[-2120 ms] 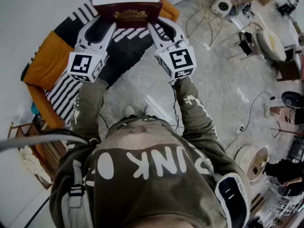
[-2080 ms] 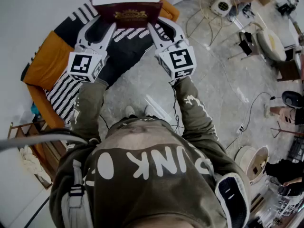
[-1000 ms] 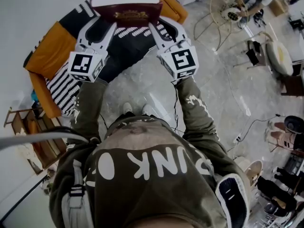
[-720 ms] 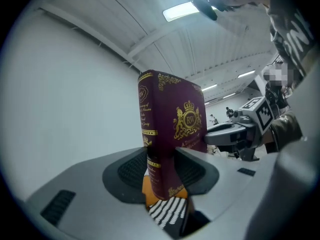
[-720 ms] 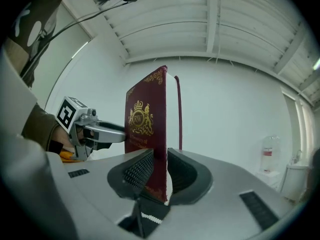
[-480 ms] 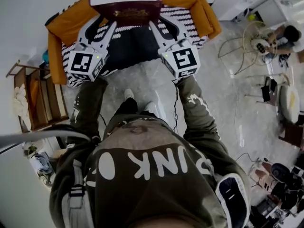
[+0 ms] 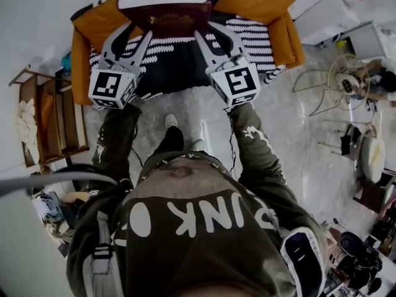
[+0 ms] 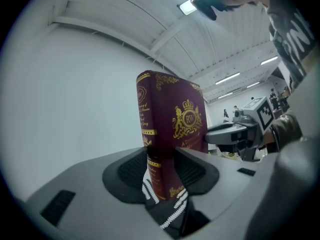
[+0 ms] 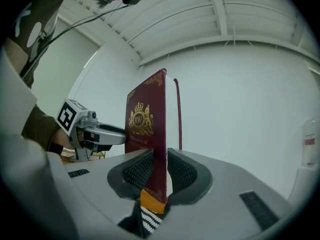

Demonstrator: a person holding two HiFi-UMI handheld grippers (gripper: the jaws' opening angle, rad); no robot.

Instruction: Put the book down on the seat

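Note:
A thick maroon book (image 7: 164, 12) with gold print and white page edges is held between my two grippers, in the air above the armchair's seat (image 7: 176, 67). The seat is dark, with a black-and-white striped throw over it. My left gripper (image 7: 137, 27) is shut on the book's left end, and my right gripper (image 7: 208, 28) is shut on its right end. In the left gripper view the book (image 8: 172, 124) stands upright with its spine pinched between the pads. In the right gripper view the cover (image 9: 148, 129) is clamped in the same way.
The orange armchair (image 7: 263, 2) has arms on both sides of the seat. A wooden rack (image 7: 49, 119) stands at the left against the wall. A white cabinet (image 7: 325, 18) and a wire-frame fan (image 7: 331, 79) are at the right. My shoes (image 7: 168, 121) stand just before the chair.
Both grippers have swung round together with the book. The armchair, earlier off to the left, now lies straight ahead under the book. The grips look unchanged.

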